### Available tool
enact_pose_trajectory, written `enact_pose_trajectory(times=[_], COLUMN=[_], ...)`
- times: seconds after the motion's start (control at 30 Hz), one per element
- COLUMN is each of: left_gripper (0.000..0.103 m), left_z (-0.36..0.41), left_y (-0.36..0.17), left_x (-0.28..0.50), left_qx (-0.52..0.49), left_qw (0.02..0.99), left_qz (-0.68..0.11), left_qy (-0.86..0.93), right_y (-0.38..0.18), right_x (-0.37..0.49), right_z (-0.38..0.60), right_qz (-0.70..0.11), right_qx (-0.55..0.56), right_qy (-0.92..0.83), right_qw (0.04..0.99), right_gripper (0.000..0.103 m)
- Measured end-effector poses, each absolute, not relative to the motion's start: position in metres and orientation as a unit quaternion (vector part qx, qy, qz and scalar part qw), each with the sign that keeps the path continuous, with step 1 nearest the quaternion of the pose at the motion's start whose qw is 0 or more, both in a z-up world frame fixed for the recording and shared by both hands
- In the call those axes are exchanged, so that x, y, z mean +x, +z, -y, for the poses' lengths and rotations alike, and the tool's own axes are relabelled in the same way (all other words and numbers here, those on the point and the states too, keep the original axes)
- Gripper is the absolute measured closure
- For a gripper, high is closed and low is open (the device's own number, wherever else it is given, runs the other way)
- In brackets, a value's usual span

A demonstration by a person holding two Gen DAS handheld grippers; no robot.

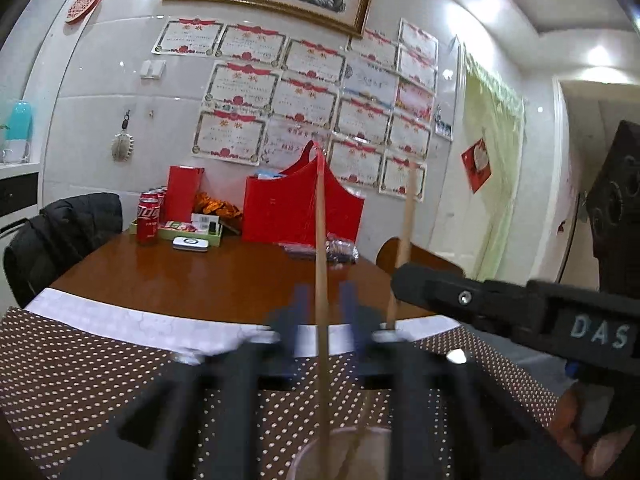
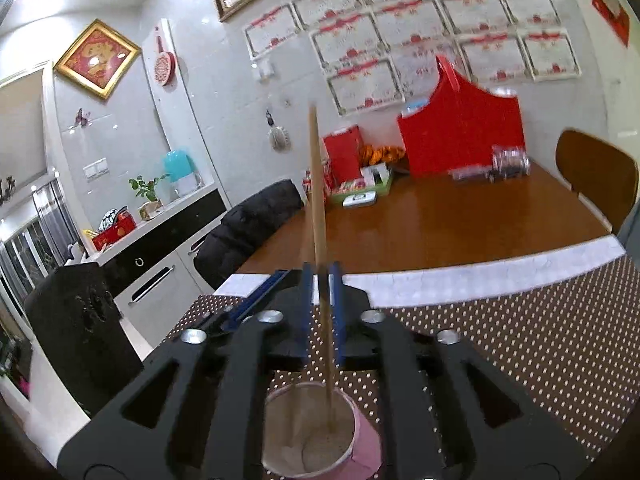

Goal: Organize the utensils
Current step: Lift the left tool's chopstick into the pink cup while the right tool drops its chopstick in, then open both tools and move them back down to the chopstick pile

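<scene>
Releasing chopsticks into pink cup (image 2: 320, 428): my right gripper (image 2: 322, 304) and left gripper (image 1: 324, 320) part-open, pads clear of sticks. Next I back straight off, not nudging either chopstick (image 2: 318, 200).

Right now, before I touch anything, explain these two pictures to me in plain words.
There is no robot here. A person holds a two-finger tool in each hand, and each has a camera looking along its fingers. One picture comes from the left tool, the other from the right tool. A pink cup stands on the dotted mat. One chopstick stands between the left tool's open fingers and a second chopstick between the right's. Neither is gripped, and both stand in the cup.
</scene>
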State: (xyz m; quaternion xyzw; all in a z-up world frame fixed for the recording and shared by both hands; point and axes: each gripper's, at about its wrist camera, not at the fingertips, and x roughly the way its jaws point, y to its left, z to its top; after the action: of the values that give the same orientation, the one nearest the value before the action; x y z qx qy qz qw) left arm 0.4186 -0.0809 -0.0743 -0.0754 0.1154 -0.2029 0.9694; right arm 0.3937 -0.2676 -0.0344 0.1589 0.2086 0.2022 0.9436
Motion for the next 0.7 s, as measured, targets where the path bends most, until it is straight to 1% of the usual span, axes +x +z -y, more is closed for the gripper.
enact_pose_trajectory(times=[0.03, 0.07, 0.1, 0.17, 0.2, 0.3, 0.37, 0.47, 0.7], left_gripper=[0.043, 0.037, 0.035, 0.026, 0.024, 0.019, 0.015, 0.015, 0.015], left_z=[0.078, 0.075, 0.072, 0.068, 0.067, 0.060, 0.055, 0.053, 0.040], left_y=[-0.070, -0.067, -0.061, -0.052, -0.047, -0.035, -0.029, -0.022, -0.009], left_x=[0.414, 0.411, 0.405, 0.398, 0.395, 0.382, 0.375, 0.362, 0.318], left_qx=[-0.073, -0.073, -0.071, -0.063, -0.058, -0.058, -0.061, -0.045, -0.025], left_qw=[0.972, 0.974, 0.975, 0.978, 0.980, 0.983, 0.982, 0.981, 0.983], left_qz=[-0.108, -0.101, -0.093, -0.088, -0.087, -0.091, -0.113, -0.144, -0.158], left_qy=[-0.194, -0.190, -0.187, -0.178, -0.171, -0.150, -0.140, -0.124, -0.087], right_y=[-0.034, -0.031, -0.027, -0.020, -0.016, -0.006, 0.000, 0.009, 0.036], right_x=[0.391, 0.387, 0.385, 0.380, 0.377, 0.371, 0.365, 0.355, 0.316], right_z=[0.271, 0.276, 0.279, 0.288, 0.292, 0.301, 0.304, 0.306, 0.308], right_qz=[-0.202, -0.191, -0.188, -0.179, -0.172, -0.164, -0.162, -0.160, -0.140], right_qx=[0.168, 0.177, 0.181, 0.194, 0.200, 0.209, 0.212, 0.213, 0.195], right_qy=[0.202, 0.201, 0.197, 0.195, 0.192, 0.181, 0.175, 0.165, 0.155], right_qw=[0.943, 0.944, 0.945, 0.945, 0.945, 0.947, 0.948, 0.950, 0.958], right_gripper=[0.011, 0.010, 0.010, 0.008, 0.006, 0.006, 0.006, 0.006, 0.006])
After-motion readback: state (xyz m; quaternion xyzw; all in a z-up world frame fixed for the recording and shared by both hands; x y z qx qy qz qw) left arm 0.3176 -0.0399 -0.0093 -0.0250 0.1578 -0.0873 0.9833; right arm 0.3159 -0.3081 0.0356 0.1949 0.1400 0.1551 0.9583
